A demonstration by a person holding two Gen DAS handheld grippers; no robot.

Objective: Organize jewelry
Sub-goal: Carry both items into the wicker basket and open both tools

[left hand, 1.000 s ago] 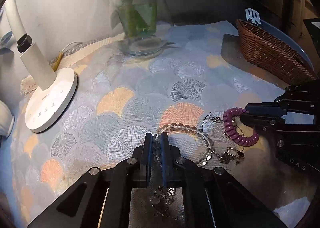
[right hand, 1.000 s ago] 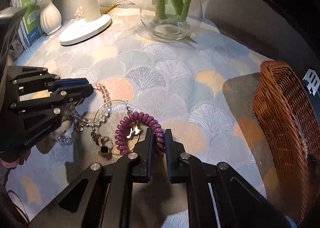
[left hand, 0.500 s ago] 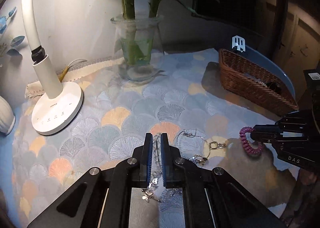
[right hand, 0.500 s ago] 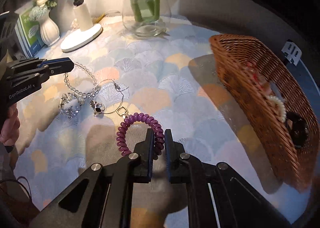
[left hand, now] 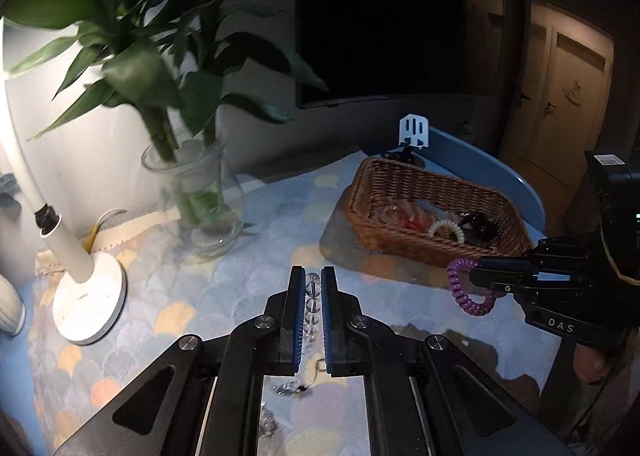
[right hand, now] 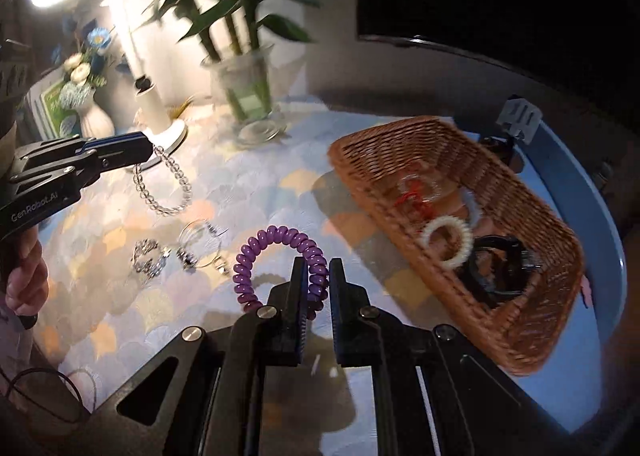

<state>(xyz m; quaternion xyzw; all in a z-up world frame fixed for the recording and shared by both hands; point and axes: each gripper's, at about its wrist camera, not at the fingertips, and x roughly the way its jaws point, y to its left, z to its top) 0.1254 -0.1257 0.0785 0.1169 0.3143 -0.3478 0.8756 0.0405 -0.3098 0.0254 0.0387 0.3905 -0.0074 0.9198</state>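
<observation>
- Two pieces are now lifted off the bench (right hand: 256, 176): left hand-held gripper (left hand: 312, 288) pinches the clear glass bead bracelet (right hand: 164, 184).
- Right hand-held gripper (right hand: 318, 276) pinches the purple spiral plastic bracelet (right hand: 276, 256), now close to the brown wicker basket (right hand: 532, 328).
- Silver pieces (right hand: 150, 256) remain on the bench.

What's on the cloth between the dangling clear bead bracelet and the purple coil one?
In the right wrist view, a silver ring-like piece and a thin hoop with charms lie on the tablecloth between them.
</observation>
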